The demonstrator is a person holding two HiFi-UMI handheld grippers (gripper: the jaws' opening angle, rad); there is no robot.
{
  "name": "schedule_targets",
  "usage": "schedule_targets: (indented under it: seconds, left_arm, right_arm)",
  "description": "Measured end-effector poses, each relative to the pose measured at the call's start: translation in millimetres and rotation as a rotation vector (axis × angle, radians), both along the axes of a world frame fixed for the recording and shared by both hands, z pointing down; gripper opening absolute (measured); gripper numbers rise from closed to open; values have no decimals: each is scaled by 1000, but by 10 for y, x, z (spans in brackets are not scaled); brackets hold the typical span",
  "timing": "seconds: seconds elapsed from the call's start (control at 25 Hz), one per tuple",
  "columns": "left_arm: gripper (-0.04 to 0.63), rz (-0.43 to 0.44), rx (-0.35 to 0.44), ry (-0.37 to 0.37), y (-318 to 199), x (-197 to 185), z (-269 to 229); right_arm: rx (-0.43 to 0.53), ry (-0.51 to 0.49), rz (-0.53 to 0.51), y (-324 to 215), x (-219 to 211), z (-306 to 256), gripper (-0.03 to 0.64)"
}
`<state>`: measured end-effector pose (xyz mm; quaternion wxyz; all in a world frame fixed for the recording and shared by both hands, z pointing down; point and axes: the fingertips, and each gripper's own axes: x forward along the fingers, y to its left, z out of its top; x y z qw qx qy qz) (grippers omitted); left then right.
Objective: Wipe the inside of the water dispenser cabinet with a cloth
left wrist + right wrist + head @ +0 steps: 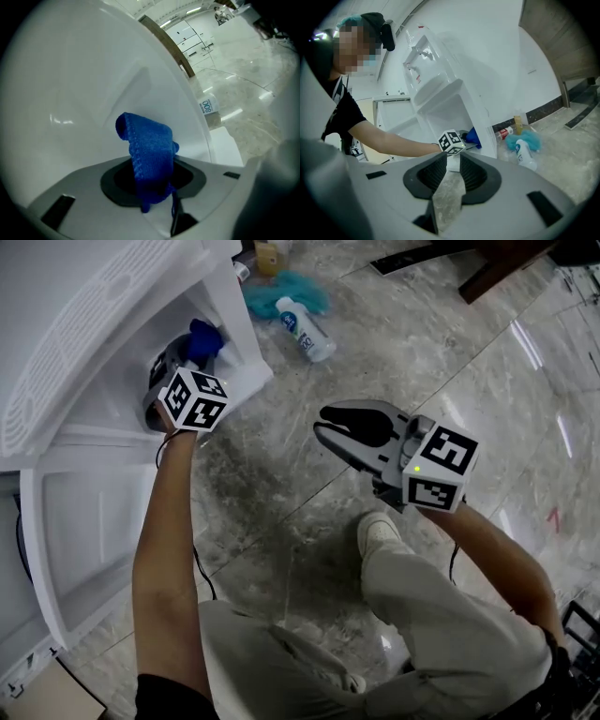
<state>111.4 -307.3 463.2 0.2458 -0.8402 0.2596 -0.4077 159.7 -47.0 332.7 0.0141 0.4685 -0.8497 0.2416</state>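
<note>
The left arm (164, 549) stretches forward, bare and nearly straight. Its left gripper (194, 357) tilts downward, with the fingers (117, 185) clamped on a blue cloth (150, 154). The right arm (506, 554) bends at the elbow and holds the right gripper (323, 427) almost level, pointing leftward, its fingers (436, 173) closed together on nothing.

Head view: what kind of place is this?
Probably an indoor room being cleaned, maybe an office or lobby. It has a shiny stone-tile floor and a white water dispenser with its cabinet open. A white bottle and a teal cloth lie on that floor.
</note>
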Motion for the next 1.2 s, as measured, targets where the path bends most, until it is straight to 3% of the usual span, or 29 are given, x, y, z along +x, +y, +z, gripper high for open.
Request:
schedule_targets:
  seconds: [0.12, 0.4, 0.6, 0.84, 1.04, 1.2]
  left_arm:
    - [143, 28, 18, 58, 204, -90, -241]
    - [143, 172, 69, 136, 1025, -317, -649]
    - [143, 234, 108, 188, 1486, -338, -888]
    - [143, 359, 160, 190, 1930, -356, -1067]
    - [143, 410, 197, 210, 2052, -359, -1152]
    - [145, 411, 198, 207, 2051, -374, -1142]
  right_arm:
    - [37, 37, 13, -114, -39, -5, 82]
    - [69, 97, -24, -455, -463, 58, 250]
    - [87, 171, -69, -595, -725, 42, 314]
    - [99, 158, -101, -715, -1011, -35, 345]
    - [123, 150, -111, -724, -1104, -35, 344]
    - [125, 150, -131, -703, -1087, -59, 275]
